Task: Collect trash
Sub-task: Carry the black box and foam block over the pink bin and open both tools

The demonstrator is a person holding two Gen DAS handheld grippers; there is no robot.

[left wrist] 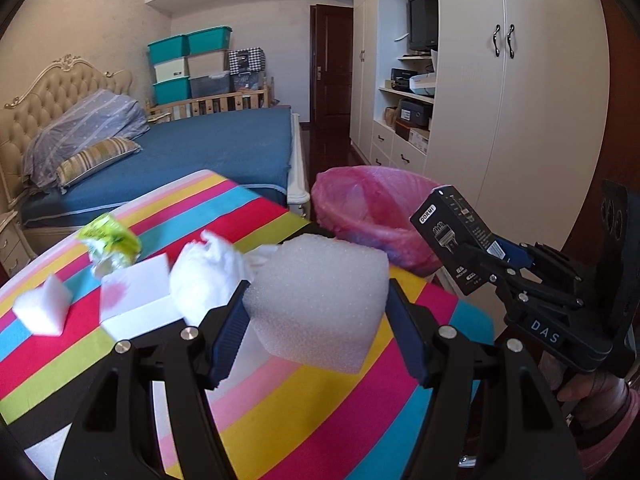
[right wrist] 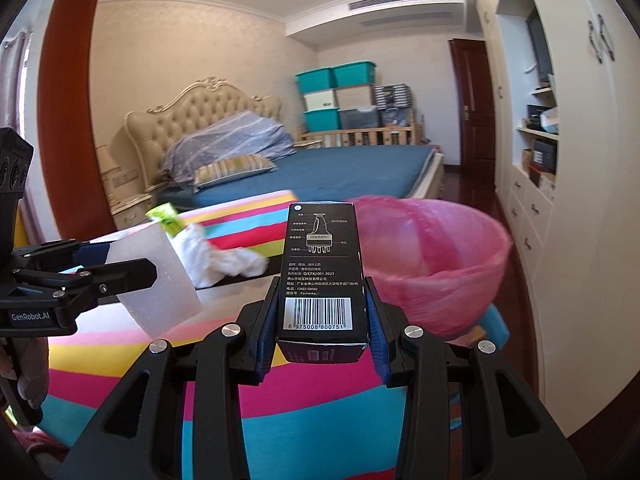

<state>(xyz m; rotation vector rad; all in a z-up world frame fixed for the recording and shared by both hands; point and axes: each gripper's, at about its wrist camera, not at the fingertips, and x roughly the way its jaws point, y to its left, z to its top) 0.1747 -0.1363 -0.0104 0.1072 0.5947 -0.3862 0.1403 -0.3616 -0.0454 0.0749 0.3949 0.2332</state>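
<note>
Nearest the left wrist camera, the left gripper (left wrist: 316, 308) is clenched on a white foam block (left wrist: 320, 300), which it holds lifted above the striped tablecloth (left wrist: 312, 408) near the table's right edge. The right gripper (right wrist: 320, 320) grasps a black product box (right wrist: 320, 264) by its barcode end, the box standing up between the jaws and leaning toward the bin beyond the table's right edge. The foam is soft and bulges past the pads, so a loose squeeze or a quick swing could let it twist out and drop on the cloth or floor; the box is held low on its length, so it may pivot in the jaws. Both claws sit close together on the way to one opening and could knock each other. Farther along the cloth, toward the left edge, lie a crumpled white tissue (left wrist: 208, 276), a flat white sheet (left wrist: 136, 292), a small white foam wedge (left wrist: 42, 312) and a crumpled green wrapper (left wrist: 110, 244), all not yet collected. Beyond the right edge stands the trash bin with a pink liner (left wrist: 372, 208); its mouth is open, and I cannot tell whether anything lies inside, as the liner's folds hide the bottom.
</note>
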